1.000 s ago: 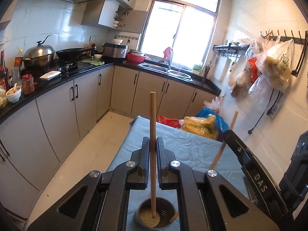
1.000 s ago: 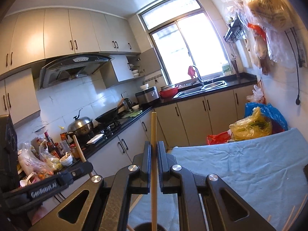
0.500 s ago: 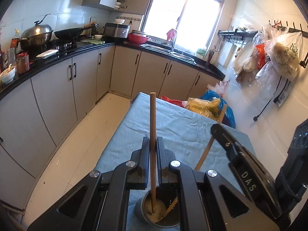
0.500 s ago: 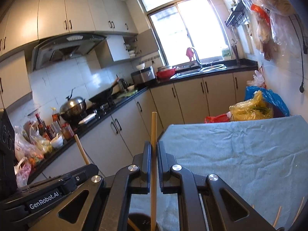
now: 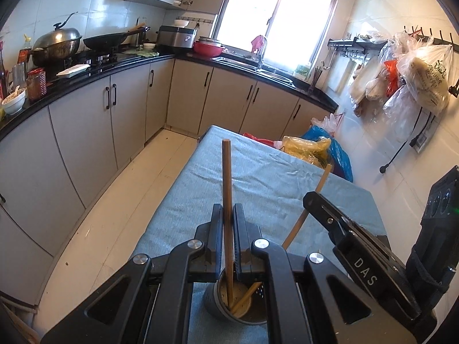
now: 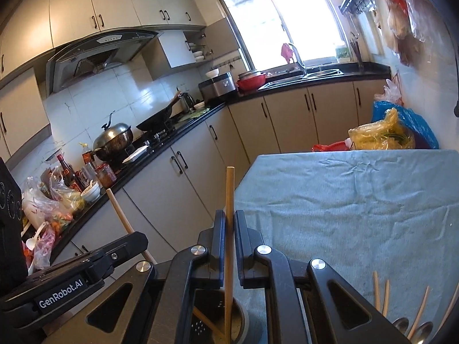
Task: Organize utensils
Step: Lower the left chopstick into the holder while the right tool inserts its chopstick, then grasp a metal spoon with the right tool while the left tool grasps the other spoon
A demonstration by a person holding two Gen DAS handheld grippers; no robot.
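My left gripper [image 5: 228,210] is shut on an upright wooden chopstick [image 5: 226,177] whose lower end stands inside a grey perforated holder cup [image 5: 212,301] on the blue-grey tablecloth [image 5: 272,177]. To its right, my right gripper [image 5: 314,200] brings a second chopstick [image 5: 301,220] slanting into the same cup. In the right wrist view, my right gripper [image 6: 229,216] is shut on that chopstick [image 6: 229,189], with its tip down in the cup [image 6: 242,316]. The left gripper [image 6: 137,239] and its chopstick [image 6: 120,215] show at the left.
Loose chopsticks [image 6: 384,295] and spoons [image 6: 401,324] lie on the cloth at the near right. Plastic bags [image 5: 307,146] sit past the table's far end. Cabinets and a counter with a wok [image 5: 106,40] run along the left, across a floor aisle [image 5: 120,200].
Both grippers have sunk toward the table and tilted downward. The two chopsticks' lower ends now reach deeper into the cup, which looks larger and closer.
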